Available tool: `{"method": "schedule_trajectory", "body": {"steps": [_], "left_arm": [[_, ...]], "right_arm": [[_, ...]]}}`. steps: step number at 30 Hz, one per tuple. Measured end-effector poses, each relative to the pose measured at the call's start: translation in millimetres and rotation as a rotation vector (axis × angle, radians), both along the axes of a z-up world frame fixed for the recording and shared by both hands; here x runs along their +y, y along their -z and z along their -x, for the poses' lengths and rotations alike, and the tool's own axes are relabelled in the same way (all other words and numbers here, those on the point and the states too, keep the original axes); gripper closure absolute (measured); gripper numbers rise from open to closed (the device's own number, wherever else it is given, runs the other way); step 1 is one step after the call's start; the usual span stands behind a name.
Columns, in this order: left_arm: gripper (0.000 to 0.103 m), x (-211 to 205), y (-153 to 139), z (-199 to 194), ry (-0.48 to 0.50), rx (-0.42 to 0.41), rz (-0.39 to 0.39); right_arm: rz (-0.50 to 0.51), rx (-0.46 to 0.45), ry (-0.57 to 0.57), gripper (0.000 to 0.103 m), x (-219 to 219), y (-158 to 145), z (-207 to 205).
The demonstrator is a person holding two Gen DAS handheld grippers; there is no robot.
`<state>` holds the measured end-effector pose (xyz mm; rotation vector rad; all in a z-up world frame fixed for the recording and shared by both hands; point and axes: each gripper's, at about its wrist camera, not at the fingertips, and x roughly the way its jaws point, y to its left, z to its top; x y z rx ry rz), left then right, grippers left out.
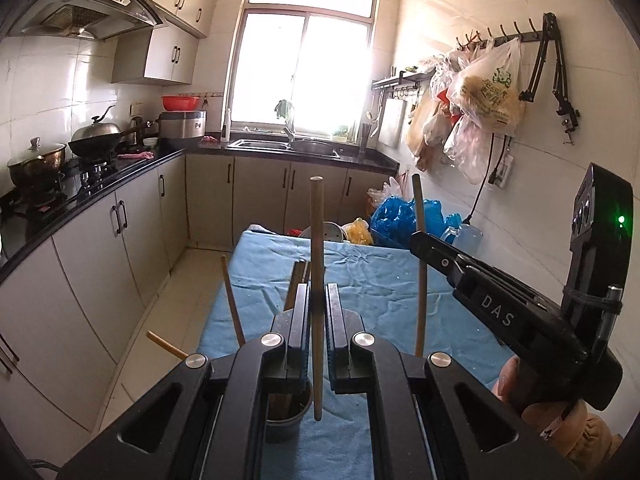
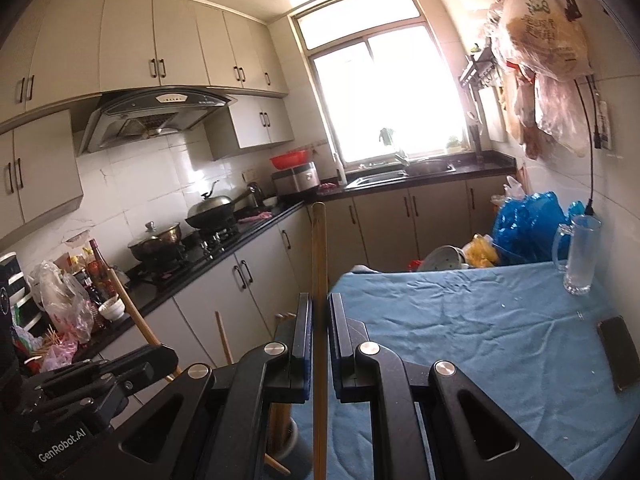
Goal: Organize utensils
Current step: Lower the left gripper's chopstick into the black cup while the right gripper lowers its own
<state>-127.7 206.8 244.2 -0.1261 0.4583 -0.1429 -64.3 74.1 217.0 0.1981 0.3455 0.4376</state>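
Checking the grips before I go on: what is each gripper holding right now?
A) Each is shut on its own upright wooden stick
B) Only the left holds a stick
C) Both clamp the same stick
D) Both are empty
A: the left gripper has its jaws shut on one upright wooden stick, while the right gripper clamps a second stick, which the left view shows standing apart.
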Motion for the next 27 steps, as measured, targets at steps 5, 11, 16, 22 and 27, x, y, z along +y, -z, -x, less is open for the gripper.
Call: {"method": "schedule_trajectory", "body": {"steps": [5, 11, 16, 22, 27], "left_arm": [[0.097, 13, -10, -2, 0.011, -0.007, 0.033], [0.097, 40, -20, -3, 0.008, -0.009, 0.096], [0.097, 60, -25, -4, -0.019, -0.011, 0.121], [0.097, 75, -24, -14, -0.042, -0.001, 0.144], [0.097, 75, -20, -23, -0.059, 0.012, 0.14]], "right_arm": [[-0.008, -0.007, -0.02, 0.095, 13, -6, -9], [-0.021, -0.023, -0.038, 0.095, 27, -14, -16], [-0.02, -0.042, -0.056, 0.095, 37, -20, -16], [-0.026, -0.046, -0.065, 0.095, 43, -23, -20], [-0.048, -0.045, -0.059, 0.095, 46, -24, -27]]}}
